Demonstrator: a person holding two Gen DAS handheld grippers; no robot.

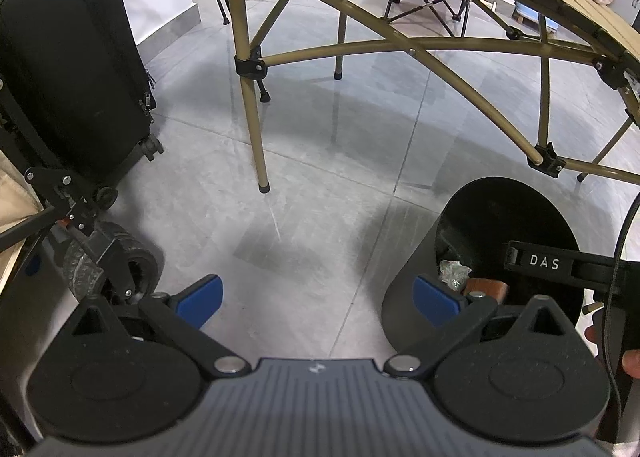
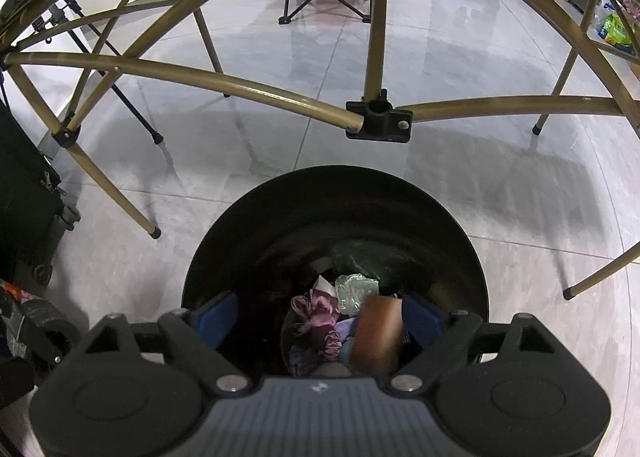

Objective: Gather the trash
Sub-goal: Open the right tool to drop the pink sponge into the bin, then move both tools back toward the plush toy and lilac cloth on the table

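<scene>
With the right gripper [image 2: 320, 317] wide over the black bin [image 2: 280, 209], a blurred brown piece [image 2: 376, 333] sits loose among trash inside; left gripper [image 1: 316, 297] wide, empty, floor looks bare.

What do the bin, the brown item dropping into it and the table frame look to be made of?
Bin: probably smooth black plastic or coated metal, with a dull sheen. Brown item: motion-blurred, maybe cardboard or paper; uncertain. Table frame: glossy tan metal tubing with black, likely plastic, joints.
</scene>
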